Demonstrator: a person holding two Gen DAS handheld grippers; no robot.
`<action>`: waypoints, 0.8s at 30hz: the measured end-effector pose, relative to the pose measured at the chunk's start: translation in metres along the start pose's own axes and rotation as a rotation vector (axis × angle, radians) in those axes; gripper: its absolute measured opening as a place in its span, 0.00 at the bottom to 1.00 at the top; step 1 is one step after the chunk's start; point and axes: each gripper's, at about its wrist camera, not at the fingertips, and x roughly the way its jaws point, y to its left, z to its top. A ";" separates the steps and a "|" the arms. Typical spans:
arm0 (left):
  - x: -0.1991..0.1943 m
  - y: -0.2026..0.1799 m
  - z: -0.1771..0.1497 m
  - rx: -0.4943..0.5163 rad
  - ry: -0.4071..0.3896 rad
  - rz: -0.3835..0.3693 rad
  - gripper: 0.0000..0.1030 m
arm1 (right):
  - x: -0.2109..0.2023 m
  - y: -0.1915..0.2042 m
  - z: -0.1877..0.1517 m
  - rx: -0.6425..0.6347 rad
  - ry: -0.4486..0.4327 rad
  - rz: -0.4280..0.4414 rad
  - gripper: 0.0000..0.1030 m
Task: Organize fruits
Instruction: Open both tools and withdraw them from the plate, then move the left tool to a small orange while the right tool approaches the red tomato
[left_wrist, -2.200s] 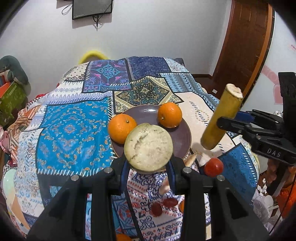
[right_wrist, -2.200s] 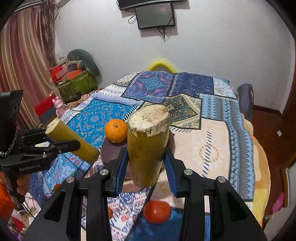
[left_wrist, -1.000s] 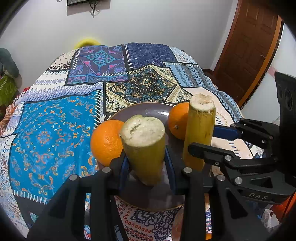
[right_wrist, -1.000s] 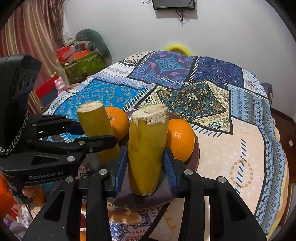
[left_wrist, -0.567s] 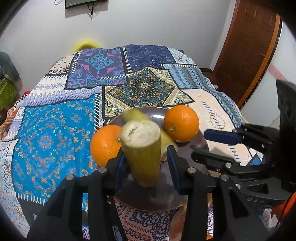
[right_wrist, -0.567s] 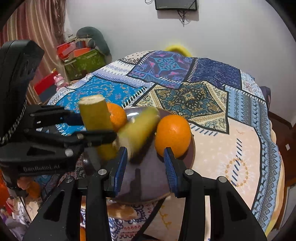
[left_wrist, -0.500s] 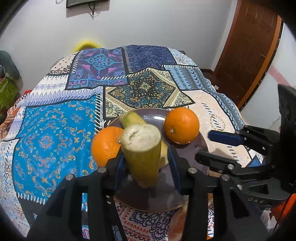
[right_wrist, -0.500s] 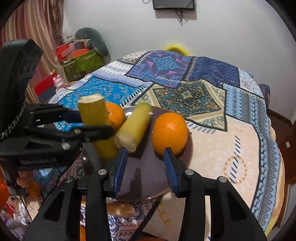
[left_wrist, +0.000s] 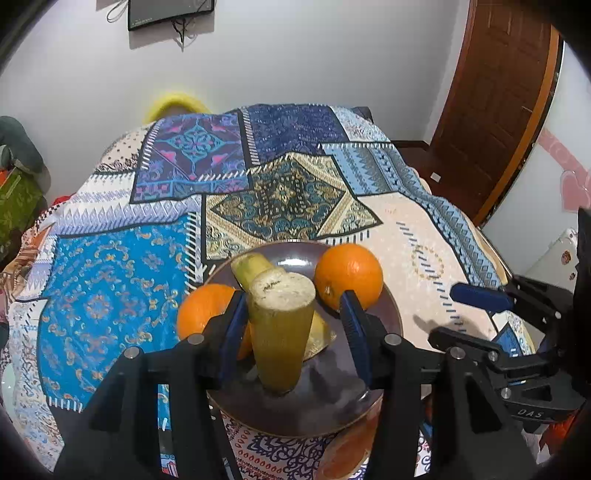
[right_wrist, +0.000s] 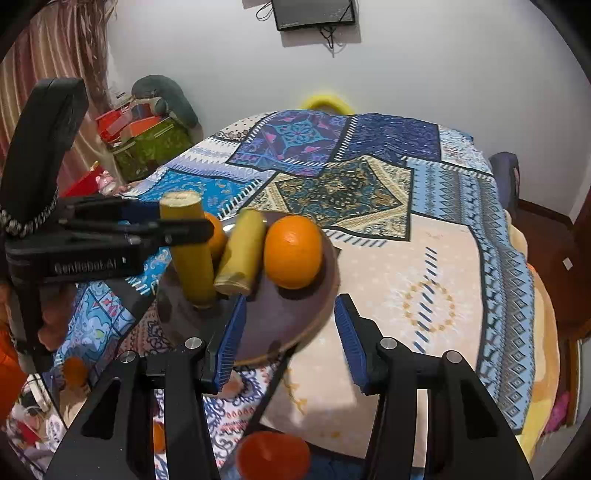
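Place: a room in a home, likely a bedroom or living room.
Cover: patchwork cloth (left_wrist: 122, 273) with blue, purple and cream squares.
Wall: white, with 1 dark screen (right_wrist: 314, 14) and dangling cables.
Door: brown wood (left_wrist: 495, 96).
Window side: striped curtain (right_wrist: 55, 55).
Corner: boxes and bags (right_wrist: 147, 136) piled up.

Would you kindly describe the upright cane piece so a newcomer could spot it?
On the patchwork cloth sits a dark plate holding two oranges. Between them, one yellow-green cane piece lies flat; the upright cane piece stands on end between the left tool's fingers.
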 end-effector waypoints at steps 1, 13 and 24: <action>-0.003 0.000 0.001 -0.001 -0.006 0.001 0.49 | -0.002 -0.002 -0.001 0.004 -0.001 -0.003 0.45; -0.063 -0.004 -0.014 0.040 -0.072 0.071 0.55 | -0.030 -0.009 -0.013 0.022 -0.021 -0.031 0.45; -0.137 0.010 -0.069 0.039 -0.088 0.100 0.63 | -0.080 0.018 -0.029 -0.007 -0.069 -0.075 0.57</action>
